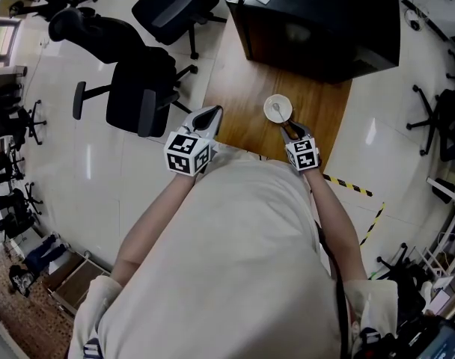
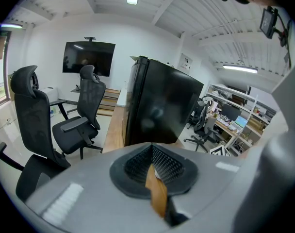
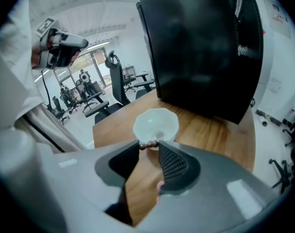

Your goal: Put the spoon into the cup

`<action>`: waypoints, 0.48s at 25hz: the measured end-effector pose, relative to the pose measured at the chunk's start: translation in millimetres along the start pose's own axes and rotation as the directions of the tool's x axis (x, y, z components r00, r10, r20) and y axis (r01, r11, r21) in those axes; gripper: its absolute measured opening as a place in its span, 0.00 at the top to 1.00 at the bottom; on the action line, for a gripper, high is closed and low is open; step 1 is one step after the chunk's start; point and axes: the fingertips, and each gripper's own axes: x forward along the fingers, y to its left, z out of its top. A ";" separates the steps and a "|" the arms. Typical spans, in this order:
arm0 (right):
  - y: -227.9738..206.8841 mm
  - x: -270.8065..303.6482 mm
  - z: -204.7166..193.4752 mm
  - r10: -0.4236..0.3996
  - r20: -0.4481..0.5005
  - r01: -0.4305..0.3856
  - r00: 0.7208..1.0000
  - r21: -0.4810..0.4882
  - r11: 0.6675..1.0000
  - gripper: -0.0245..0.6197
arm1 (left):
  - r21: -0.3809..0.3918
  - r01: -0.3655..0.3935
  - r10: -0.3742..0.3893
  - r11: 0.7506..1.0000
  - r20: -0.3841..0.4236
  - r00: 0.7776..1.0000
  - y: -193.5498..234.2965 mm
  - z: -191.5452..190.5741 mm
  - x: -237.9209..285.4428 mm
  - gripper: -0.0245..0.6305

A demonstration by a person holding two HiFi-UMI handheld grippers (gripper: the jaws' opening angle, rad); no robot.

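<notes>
My right tongs [image 3: 148, 148] pinch the spoon [image 3: 150, 144] handle, bowl apparently inside the cup [image 3: 156, 123]; next I release. Left tongs [image 2: 153, 152] closed, empty.

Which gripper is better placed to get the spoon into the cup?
Right: the right gripper holds the spoon at the cup; the left gripper is shut, empty, farther off.

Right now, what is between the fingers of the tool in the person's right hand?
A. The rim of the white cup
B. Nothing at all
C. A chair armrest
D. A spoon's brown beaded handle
D: in the right gripper view the spoon shows its brown beaded handle spanning the gap between the fingers of the right gripper, just in front of the white cup on the wooden table.
</notes>
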 end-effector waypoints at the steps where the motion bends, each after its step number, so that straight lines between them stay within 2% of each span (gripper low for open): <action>1: -0.2 -0.1 0.2 -0.001 0.000 0.001 1.000 -0.002 1.000 0.76 | -0.001 0.000 0.000 1.000 0.001 1.000 0.0 0.4 0.0 0.96; 12: -3.1 3.0 -0.9 -0.015 -0.013 0.015 1.000 0.015 1.000 0.76 | -0.006 0.006 -0.006 1.000 0.011 1.000 3.8 3.2 1.6 0.96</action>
